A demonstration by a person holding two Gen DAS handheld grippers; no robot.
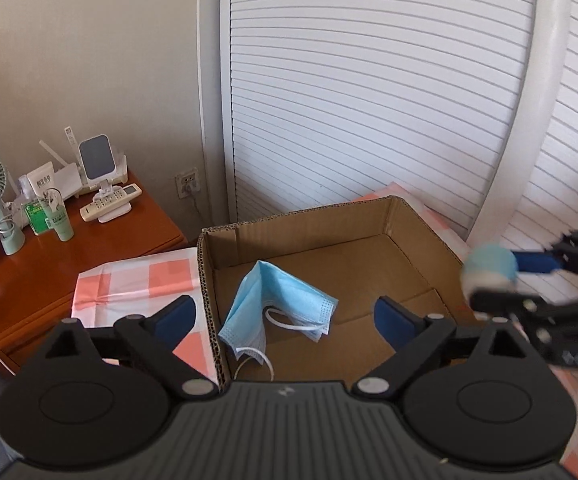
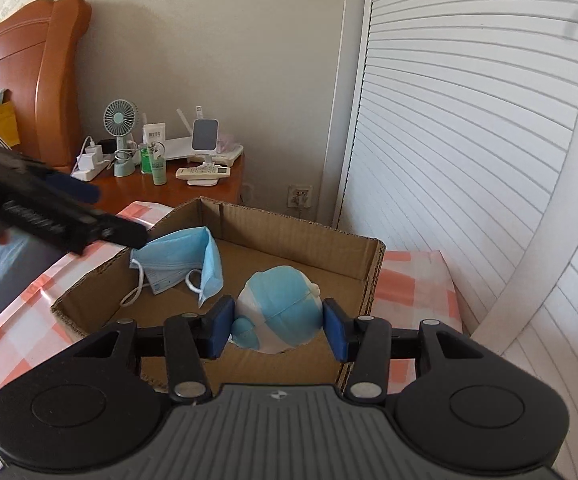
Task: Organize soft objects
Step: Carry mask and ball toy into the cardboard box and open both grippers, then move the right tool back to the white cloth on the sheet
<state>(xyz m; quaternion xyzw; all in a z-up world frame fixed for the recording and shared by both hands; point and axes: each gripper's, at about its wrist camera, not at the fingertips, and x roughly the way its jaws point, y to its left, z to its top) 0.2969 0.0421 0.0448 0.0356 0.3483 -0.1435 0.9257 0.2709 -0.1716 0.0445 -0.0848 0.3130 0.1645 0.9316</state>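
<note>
Right gripper [image 2: 277, 327] is clamped on a blue-and-white soft toy [image 2: 281, 312] above the cardboard box [image 2: 369, 264]; the toy's underside is hidden. Left gripper [image 1: 285, 318] hangs wide open, holding nothing, over the box's left wall. A blue face mask [image 1: 277, 300] lies crumpled inside, one ear loop tucked under.

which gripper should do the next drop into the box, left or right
Right. The right gripper is shut on the blue and white plush toy and is near the cardboard box, so it likely only has to release. The left gripper is open and empty above the face mask lying inside.
</note>
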